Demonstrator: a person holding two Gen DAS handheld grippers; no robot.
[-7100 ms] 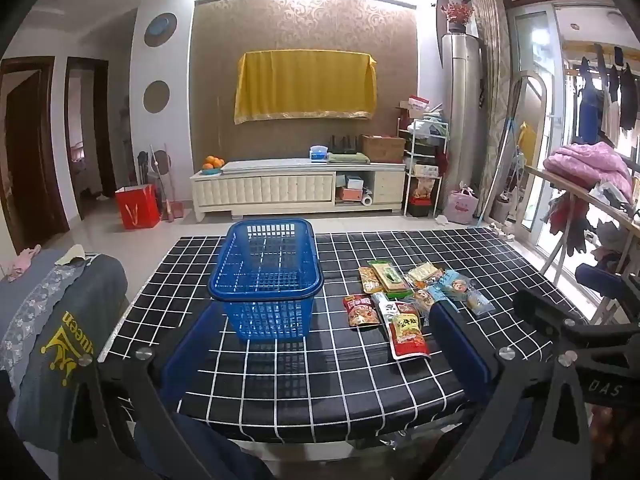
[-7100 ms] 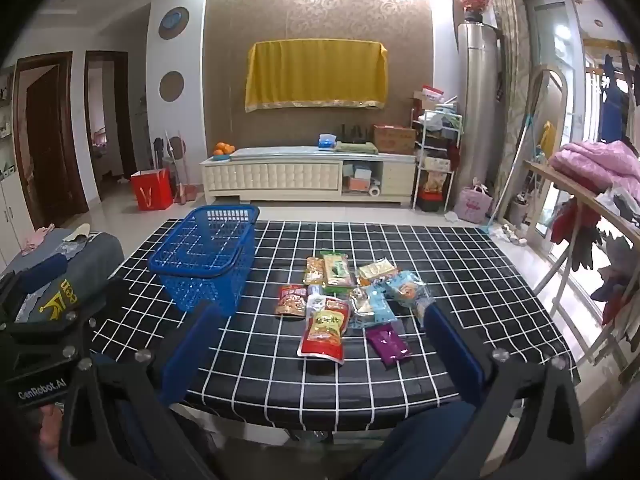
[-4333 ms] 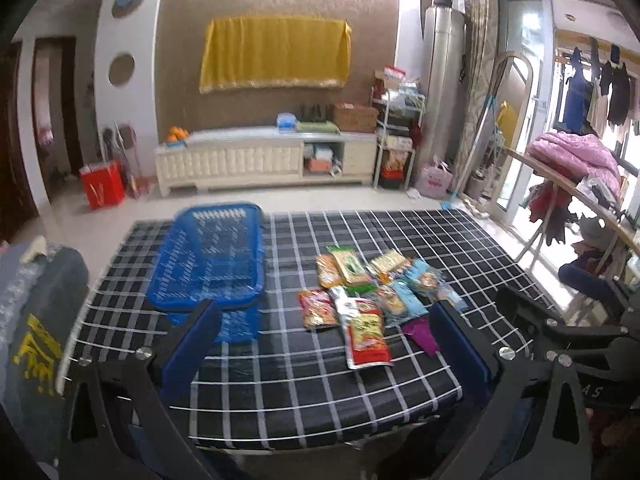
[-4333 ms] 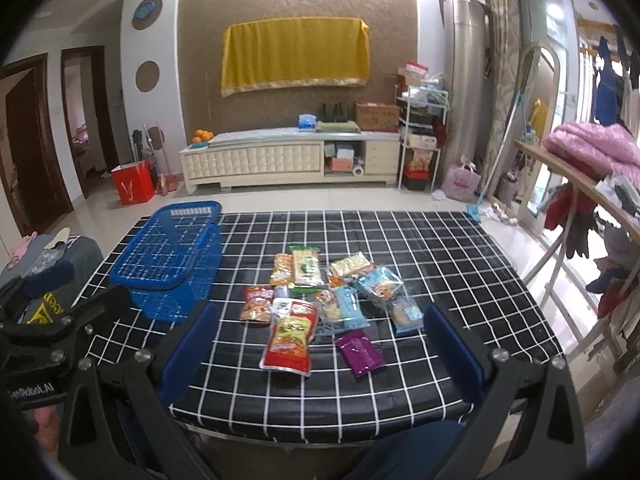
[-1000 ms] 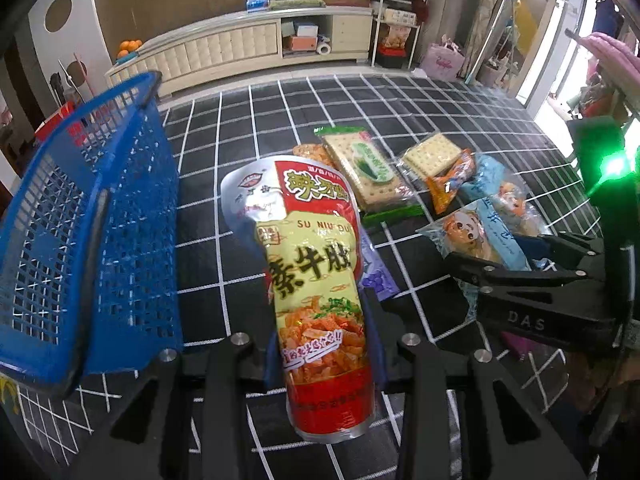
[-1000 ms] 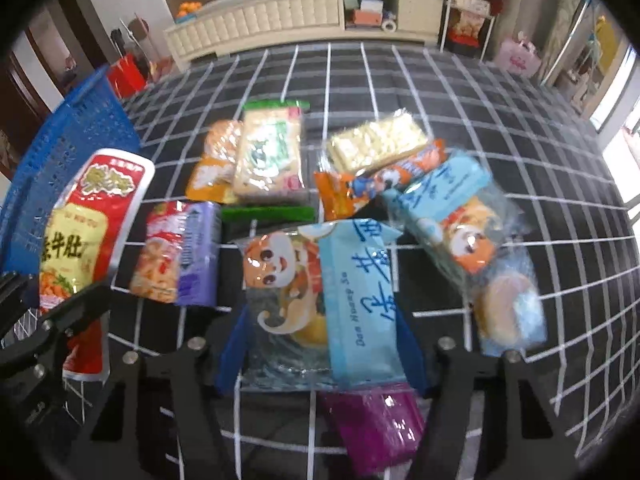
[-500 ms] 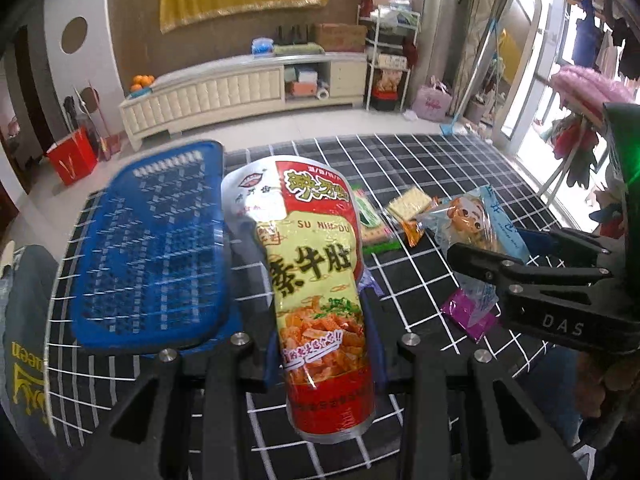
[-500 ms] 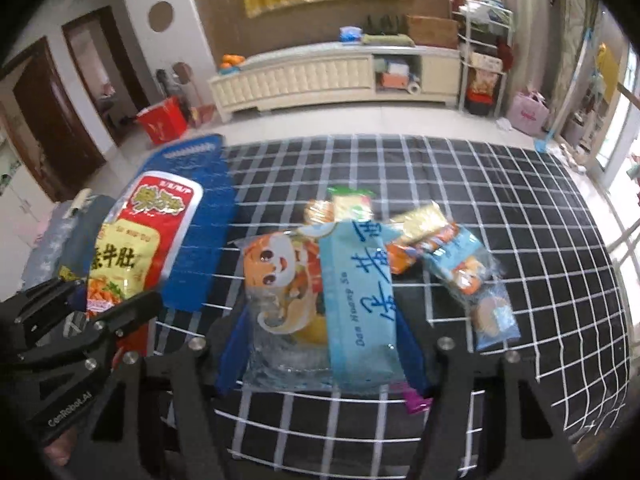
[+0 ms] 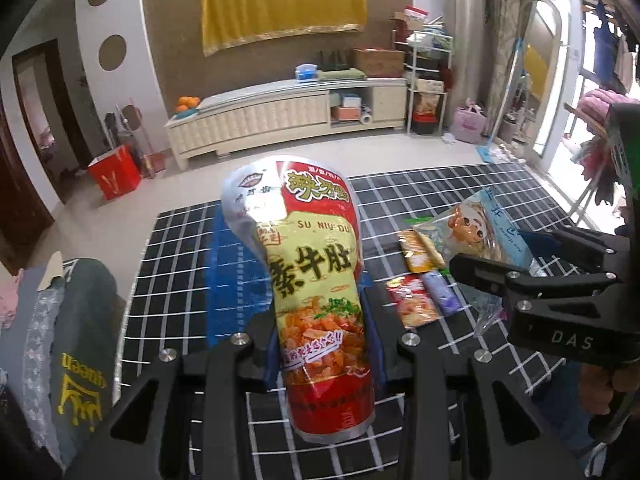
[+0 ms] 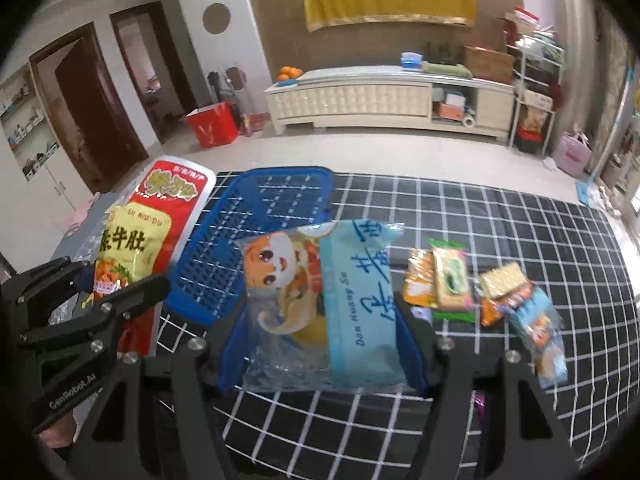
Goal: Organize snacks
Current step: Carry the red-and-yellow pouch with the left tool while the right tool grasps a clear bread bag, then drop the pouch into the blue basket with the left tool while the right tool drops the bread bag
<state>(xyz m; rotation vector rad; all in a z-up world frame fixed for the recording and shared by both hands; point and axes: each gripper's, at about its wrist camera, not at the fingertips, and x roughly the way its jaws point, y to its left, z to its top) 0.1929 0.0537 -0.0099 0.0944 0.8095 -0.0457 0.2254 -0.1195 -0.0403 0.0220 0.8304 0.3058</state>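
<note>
So both grippers are loaded up and lifted above the counter (image 10: pixel 520 232), the one with the black cover and white grid lines.

Far left, the left gripper (image 9: pixel 322 344) is clamped on a tall red and yellow pouch (image 9: pixel 320 280) with "SU NIU DU" printed on it. The blue pads pinch its lower half and the silver top sticks up and away from the camera. In the right wrist view the same pouch (image 10: pixel 136 240) shows at the left edge, just beside the basket.

Next over, the blue basket (image 10: pixel 256 236) sits on the left part of the counter. In the left wrist view it's mostly hidden behind the pouch, only a blue strip (image 9: pixel 236 264) showing.

Then the right gripper (image 10: pixel 324 344), closed around a light blue and clear packet (image 10: pixel 320 300) with an orange cartoon cat on it, held in front of the basket's right side. From the left wrist view that packet (image 9: pixel 476 232) pokes out past the black fingers.

Still lying on the counter to the right: an orange packet (image 10: pixel 418 284), a green-edged cracker pack (image 10: pixel 452 280), a pack of square crackers (image 10: pixel 500 280) and another light blue bag (image 10: pixel 540 328), all bunched together and touching. A small purple one (image 9: pixel 440 294) lies next to a red one (image 9: pixel 412 304).
</note>
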